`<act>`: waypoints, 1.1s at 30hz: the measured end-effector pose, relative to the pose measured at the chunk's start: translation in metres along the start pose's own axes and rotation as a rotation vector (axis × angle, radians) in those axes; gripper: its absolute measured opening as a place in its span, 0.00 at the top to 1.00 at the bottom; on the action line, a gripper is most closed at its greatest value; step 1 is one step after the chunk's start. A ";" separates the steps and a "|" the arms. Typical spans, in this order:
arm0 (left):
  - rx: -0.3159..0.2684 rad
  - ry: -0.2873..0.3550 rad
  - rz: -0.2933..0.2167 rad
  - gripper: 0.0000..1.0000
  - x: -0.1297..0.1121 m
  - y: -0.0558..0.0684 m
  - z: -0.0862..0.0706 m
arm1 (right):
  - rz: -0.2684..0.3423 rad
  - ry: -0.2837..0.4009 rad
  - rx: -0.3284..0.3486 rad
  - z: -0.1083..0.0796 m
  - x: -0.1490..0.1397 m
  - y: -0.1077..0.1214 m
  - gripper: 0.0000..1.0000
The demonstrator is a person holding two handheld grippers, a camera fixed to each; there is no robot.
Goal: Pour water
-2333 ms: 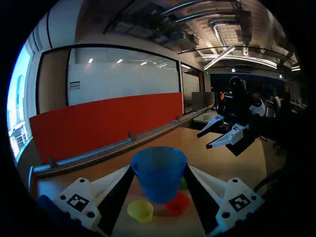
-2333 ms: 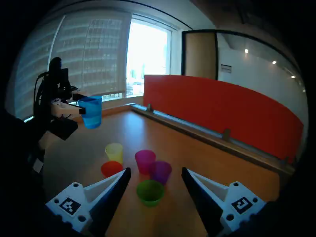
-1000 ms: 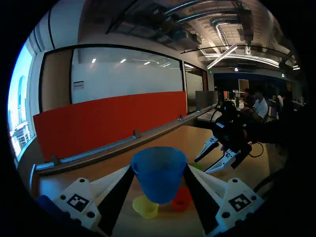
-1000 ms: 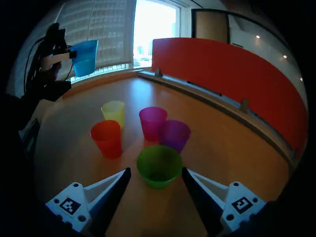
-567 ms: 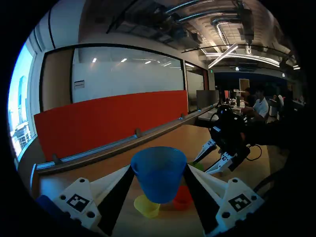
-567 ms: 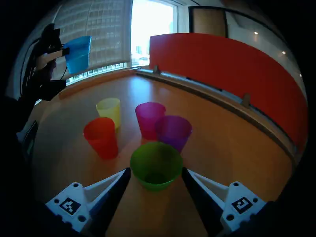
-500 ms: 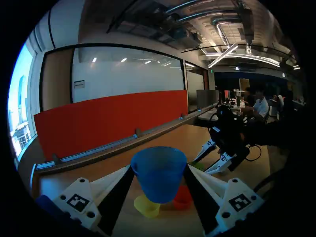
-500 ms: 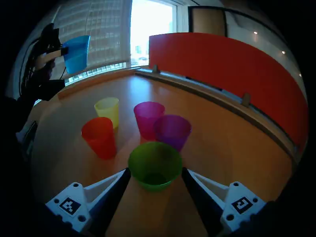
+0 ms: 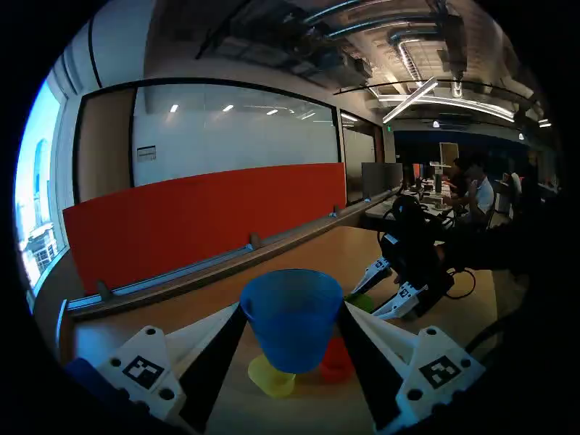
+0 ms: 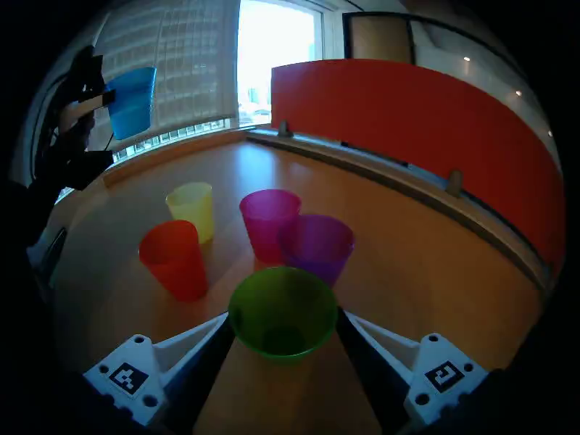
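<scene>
Grip of the left tongs [image 9: 290, 307] is closed on the blue cup [image 9: 291, 322], which hangs in the air well above the wooden surface [image 10: 413, 290]. The right tongs [image 10: 283, 315] are low at the surface with the green cup [image 10: 281, 319] between both fingers, but I cannot tell if they press on it. Just behind the green cup stand the orange cup [image 10: 172, 258], yellow cup [image 10: 191, 209], pink cup [image 10: 269, 221] and purple cup [image 10: 317, 246], close together.

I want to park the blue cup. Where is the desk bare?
In the right gripper view, bare wood lies right of the purple cup, up to the red divider, and beyond the yellow cup toward the window. Crowded: the cup cluster, with the green cup inside the open right gripper.
</scene>
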State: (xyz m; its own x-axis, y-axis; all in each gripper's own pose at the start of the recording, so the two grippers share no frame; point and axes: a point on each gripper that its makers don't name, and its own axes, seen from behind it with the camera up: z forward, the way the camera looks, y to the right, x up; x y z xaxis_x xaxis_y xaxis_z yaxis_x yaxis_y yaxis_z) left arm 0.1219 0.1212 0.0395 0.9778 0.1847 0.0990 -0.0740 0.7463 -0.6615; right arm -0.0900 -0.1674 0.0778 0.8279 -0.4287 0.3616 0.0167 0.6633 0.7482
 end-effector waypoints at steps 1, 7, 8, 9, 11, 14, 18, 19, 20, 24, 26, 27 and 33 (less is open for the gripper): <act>0.000 0.000 -0.001 0.14 0.000 0.000 0.000 | -0.001 0.004 -0.001 0.001 0.001 0.000 0.00; -0.001 -0.004 -0.007 0.14 -0.002 0.000 -0.001 | -0.017 0.021 -0.006 0.003 0.002 0.001 0.09; -0.001 -0.004 -0.007 0.14 -0.003 0.000 -0.001 | -0.022 0.022 -0.006 0.003 0.002 0.001 0.09; -0.001 -0.005 -0.007 0.14 -0.004 0.000 -0.001 | -0.026 0.023 -0.005 0.002 0.003 0.000 0.09; -0.001 -0.007 -0.006 0.14 -0.005 0.000 -0.001 | -0.025 0.029 0.000 0.001 0.005 -0.003 0.09; -0.003 -0.007 -0.006 0.14 -0.004 0.000 -0.002 | -0.015 0.044 0.009 -0.004 0.011 -0.006 0.09; -0.005 0.000 -0.007 0.14 -0.002 0.001 -0.004 | -0.002 0.064 0.010 -0.013 0.022 -0.007 0.09; -0.006 0.001 -0.007 0.14 -0.002 0.001 -0.004 | -0.002 0.069 0.009 -0.016 0.025 -0.008 0.09; -0.007 0.003 -0.008 0.14 -0.001 0.002 -0.005 | -0.003 0.074 0.008 -0.019 0.028 -0.009 0.09; -0.005 0.004 -0.008 0.14 -0.001 0.001 -0.007 | -0.001 0.097 0.010 -0.031 0.039 -0.015 0.09; -0.001 0.004 -0.010 0.14 -0.002 0.000 -0.009 | 0.002 0.115 0.014 -0.037 0.047 -0.018 0.09; 0.001 0.004 -0.011 0.14 -0.002 0.000 -0.010 | 0.003 0.124 0.015 -0.040 0.051 -0.020 0.09; 0.003 0.004 -0.014 0.14 -0.002 0.001 -0.014 | -0.004 0.183 0.018 -0.058 0.077 -0.031 0.09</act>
State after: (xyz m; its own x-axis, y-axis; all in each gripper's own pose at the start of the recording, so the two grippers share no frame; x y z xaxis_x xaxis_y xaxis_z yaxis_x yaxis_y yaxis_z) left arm 0.1222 0.1123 0.0279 0.9795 0.1717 0.1055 -0.0607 0.7504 -0.6582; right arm 0.0053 -0.1852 0.0505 0.9159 -0.3114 0.2532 0.0111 0.6501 0.7597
